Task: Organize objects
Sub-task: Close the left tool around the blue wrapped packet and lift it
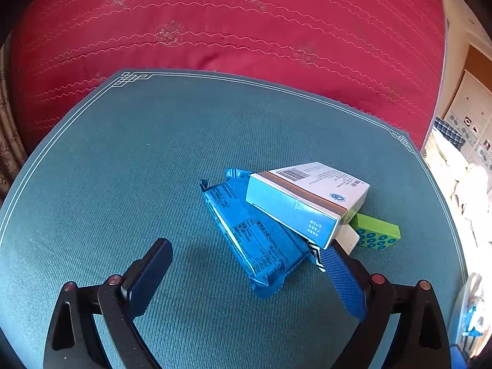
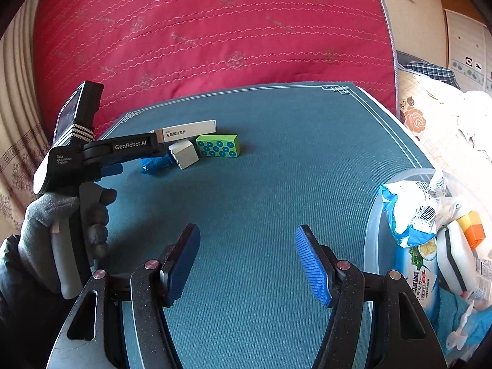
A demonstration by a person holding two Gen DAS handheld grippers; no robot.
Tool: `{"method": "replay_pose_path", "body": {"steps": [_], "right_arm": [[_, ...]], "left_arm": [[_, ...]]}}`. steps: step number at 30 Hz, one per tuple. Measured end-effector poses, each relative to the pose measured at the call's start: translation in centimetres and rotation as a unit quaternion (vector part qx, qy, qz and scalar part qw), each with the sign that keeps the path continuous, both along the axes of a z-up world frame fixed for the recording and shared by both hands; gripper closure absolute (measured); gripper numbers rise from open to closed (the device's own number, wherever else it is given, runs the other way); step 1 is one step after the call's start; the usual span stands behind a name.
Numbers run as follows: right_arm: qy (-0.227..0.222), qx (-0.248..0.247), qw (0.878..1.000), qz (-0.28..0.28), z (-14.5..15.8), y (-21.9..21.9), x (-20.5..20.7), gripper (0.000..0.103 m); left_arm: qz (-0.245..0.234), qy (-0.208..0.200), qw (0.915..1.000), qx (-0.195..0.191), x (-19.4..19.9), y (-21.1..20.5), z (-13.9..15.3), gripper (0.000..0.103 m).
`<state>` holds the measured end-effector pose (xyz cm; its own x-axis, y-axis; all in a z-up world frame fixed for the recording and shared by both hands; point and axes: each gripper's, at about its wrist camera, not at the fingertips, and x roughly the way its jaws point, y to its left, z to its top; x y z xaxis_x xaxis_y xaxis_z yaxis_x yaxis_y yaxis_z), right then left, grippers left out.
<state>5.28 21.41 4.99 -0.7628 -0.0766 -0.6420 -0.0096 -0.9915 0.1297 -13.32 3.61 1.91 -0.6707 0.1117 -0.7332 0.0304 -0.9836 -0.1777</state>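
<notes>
A blue snack packet (image 1: 255, 233) lies on the teal mat (image 1: 123, 160). A white and blue medicine box (image 1: 304, 203) rests tilted on top of it. A green block with blue circles (image 1: 376, 235) lies just behind the box. My left gripper (image 1: 249, 258) is open, its fingers either side of the packet's near end. In the right wrist view the same box (image 2: 190, 129), packet (image 2: 153, 163) and green block (image 2: 219, 145) sit at the far left, with the left gripper beside them. My right gripper (image 2: 247, 240) is open and empty over bare mat.
A clear plastic bin (image 2: 373, 215) at the mat's right edge holds snack packets, a sponge and an orange and yellow block. A red quilt (image 2: 215, 30) lies behind the mat. A gloved hand (image 2: 64, 224) holds the left gripper's handle.
</notes>
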Motion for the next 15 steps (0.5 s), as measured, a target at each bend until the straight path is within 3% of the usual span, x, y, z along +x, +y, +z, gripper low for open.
{"method": "replay_pose_path", "body": {"steps": [15], "right_arm": [[-0.008, 0.001, 1.0, 0.005, -0.3, -0.8, -0.6, 0.037]], "left_arm": [[0.04, -0.001, 0.9987, -0.032, -0.8, -2.6, -0.3, 0.001]]}}
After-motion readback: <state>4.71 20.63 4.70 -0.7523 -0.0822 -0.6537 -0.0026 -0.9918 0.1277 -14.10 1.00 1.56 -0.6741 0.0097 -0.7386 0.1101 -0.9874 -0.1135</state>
